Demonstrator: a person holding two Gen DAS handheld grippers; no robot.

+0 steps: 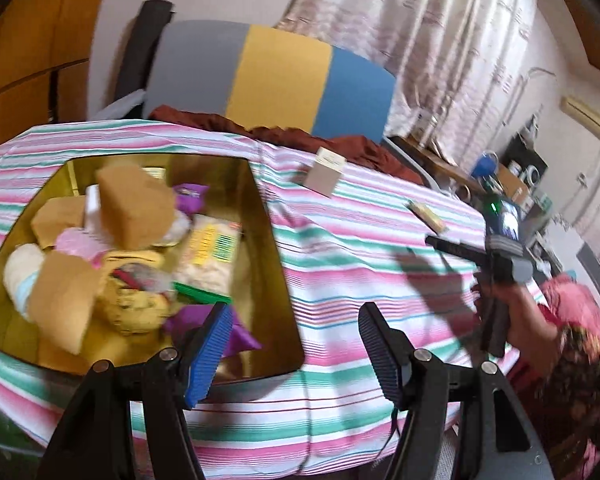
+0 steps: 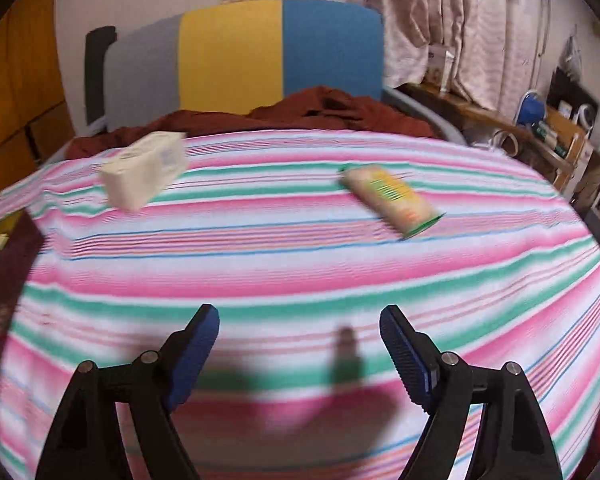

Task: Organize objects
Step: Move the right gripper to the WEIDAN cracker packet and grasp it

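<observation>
A gold-walled bin (image 1: 268, 216) sits on the striped bedsheet (image 1: 360, 264), holding several items: brown cardboard boxes, purple packets, a yellow pouch and a snack packet. My left gripper (image 1: 296, 344) hangs open and empty over the bin's near right corner. Out on the sheet lie a cream box (image 1: 324, 174) and a small snack packet (image 1: 426, 216). In the right wrist view my right gripper (image 2: 300, 344) is open and empty above the sheet, with the cream box (image 2: 146, 168) far ahead to its left and the snack packet (image 2: 392, 196) ahead to its right.
A hand (image 1: 528, 312) and a red patterned sleeve come in from the right. A rust-brown blanket (image 2: 332, 112) is bunched at the grey, yellow and blue headboard (image 2: 228, 56). Curtains hang behind it. A cluttered wooden shelf (image 2: 548, 132) stands at the right.
</observation>
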